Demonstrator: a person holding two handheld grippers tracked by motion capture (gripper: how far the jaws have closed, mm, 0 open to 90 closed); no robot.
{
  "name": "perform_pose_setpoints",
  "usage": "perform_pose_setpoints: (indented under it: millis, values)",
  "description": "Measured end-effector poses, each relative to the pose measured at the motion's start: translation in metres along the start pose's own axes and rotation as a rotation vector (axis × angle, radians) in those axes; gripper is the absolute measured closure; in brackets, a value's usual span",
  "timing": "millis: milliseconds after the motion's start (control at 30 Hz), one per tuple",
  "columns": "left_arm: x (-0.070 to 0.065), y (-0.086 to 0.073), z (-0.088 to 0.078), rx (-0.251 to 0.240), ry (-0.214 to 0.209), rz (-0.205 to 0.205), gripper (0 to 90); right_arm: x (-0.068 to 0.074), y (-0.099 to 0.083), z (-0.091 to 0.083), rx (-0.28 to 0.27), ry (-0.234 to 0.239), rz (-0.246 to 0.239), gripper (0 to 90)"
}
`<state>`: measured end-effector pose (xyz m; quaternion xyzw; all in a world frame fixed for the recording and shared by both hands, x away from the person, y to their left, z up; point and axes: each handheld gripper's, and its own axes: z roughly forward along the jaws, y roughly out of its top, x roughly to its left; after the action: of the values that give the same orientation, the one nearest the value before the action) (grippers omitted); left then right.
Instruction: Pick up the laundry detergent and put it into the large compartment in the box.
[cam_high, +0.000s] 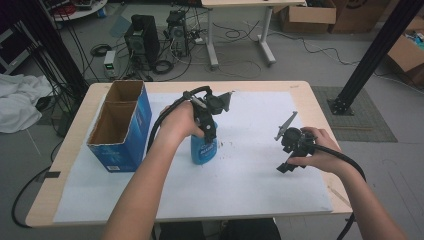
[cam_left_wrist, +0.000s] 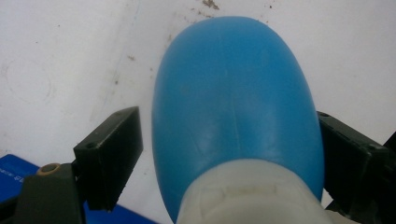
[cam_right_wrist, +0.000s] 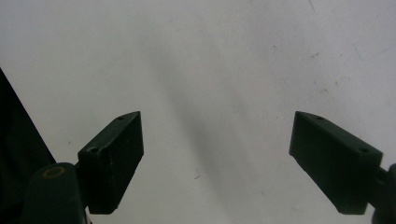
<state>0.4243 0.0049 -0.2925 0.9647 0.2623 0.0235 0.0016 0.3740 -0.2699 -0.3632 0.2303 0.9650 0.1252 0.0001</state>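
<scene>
A wooden table (cam_high: 70, 150), covered by a white sheet (cam_high: 260, 180), carries the scene. At its left edge stands an open blue cardboard box (cam_high: 122, 125) with two compartments. Just right of the box, near the sheet's centre, a blue bottle (cam_high: 203, 149) with a white neck stands upright. The left gripper (cam_high: 207, 131) descends over it from above; in the left gripper view the bottle (cam_left_wrist: 236, 107) lies between the black jaws, the right jaw against its side and the left jaw a narrow gap away, so the grip is not yet closed. The right gripper (cam_high: 290, 167) rests well apart to the right, its jaws wide apart above bare sheet (cam_right_wrist: 210, 70).
</scene>
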Motion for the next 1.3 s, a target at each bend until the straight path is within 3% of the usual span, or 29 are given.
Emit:
perform_pose_setpoints:
  millis: [1300]
  values:
    - [0.0030, 0.0018, 0.0003, -0.004, -0.013, -0.041, 26.9, -0.0005, -0.0019, 0.0034, 0.007, 0.006, 0.007, 17.6]
